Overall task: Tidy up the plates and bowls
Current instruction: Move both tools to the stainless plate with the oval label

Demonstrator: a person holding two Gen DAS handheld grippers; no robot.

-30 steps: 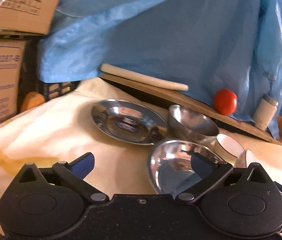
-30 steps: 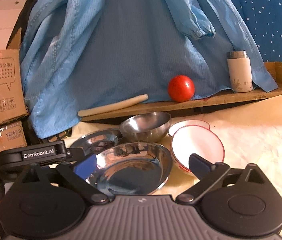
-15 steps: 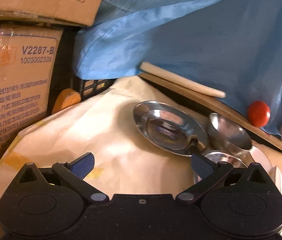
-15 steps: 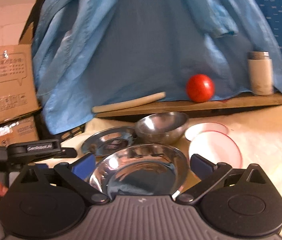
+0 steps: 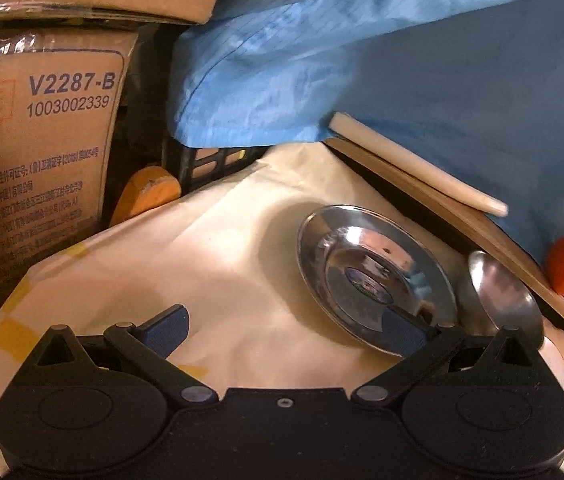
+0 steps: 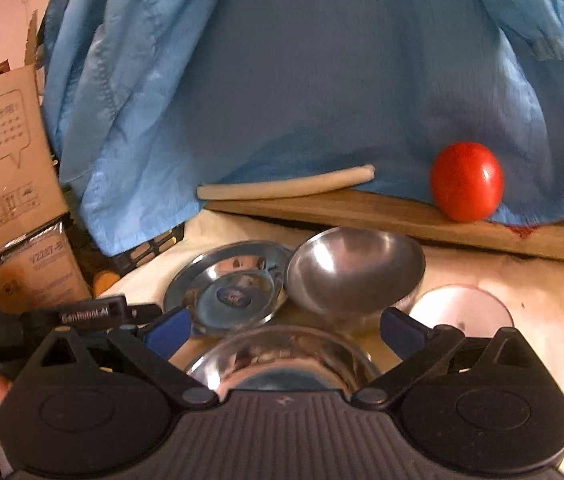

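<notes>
left hand-held gripper [image 5: 282,326] swung left | right hand-held gripper [image 6: 284,326] advanced — over near steel plate [image 6: 282,360]

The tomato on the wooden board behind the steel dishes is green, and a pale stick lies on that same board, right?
Not quite: the tomato is red, as the right wrist view shows. The rest holds: it sits on the wooden board behind the steel dishes, and the pale stick lies on that board.

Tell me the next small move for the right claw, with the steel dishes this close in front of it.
Probably ease the right claw forward and down onto the rim of the near steel plate. Its jaws stand open and empty, that plate lies between the fingertips, and the steel bowl and flat steel plate sit just behind it.
</notes>
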